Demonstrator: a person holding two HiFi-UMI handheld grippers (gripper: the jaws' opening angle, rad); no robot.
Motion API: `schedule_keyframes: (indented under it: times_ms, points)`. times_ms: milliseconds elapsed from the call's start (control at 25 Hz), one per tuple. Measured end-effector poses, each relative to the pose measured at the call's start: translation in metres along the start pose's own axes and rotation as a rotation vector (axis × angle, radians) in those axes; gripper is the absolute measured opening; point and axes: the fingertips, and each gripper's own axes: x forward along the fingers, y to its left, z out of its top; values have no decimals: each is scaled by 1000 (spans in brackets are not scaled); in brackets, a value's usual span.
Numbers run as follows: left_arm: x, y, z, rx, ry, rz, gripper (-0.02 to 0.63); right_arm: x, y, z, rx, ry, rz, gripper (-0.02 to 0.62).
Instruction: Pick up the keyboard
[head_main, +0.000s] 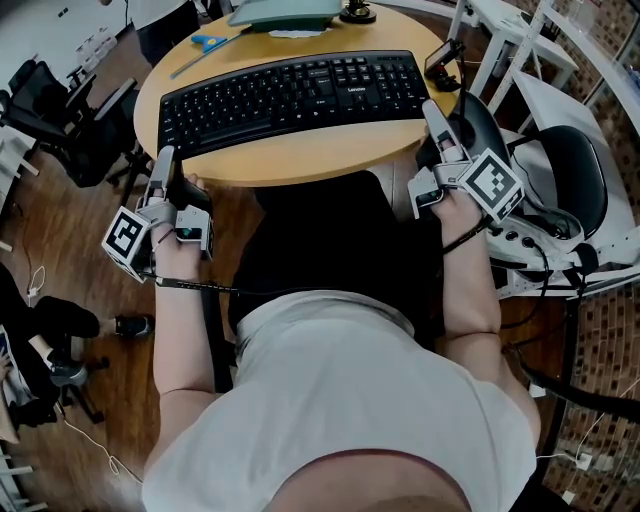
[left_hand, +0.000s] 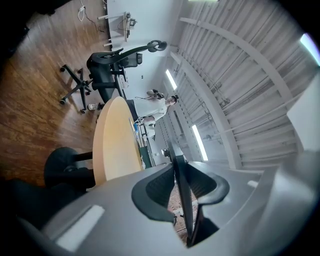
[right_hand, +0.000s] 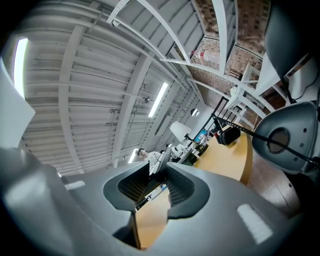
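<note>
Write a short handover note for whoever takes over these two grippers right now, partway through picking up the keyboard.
Left gripper: shut on the left end of the keyboard.
Right gripper: shut on its right end.
The keyboard lies level across the round table, held at both ends. The gripper views suggest it is just off the tabletop; the head view cannot confirm this.
Done: both grips taken.
Left: raise it clear of the table, keeping both ends level.

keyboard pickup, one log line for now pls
left gripper: shut on keyboard left end | right gripper: shut on right end | lift: unclear
</note>
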Motion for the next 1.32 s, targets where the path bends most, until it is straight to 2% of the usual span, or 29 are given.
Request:
schedule_keyframes:
  times_ms: [1320]
  points:
    - [-1,-1,0,8,-5,5,93,0,-5,-3,1,4,-14,106]
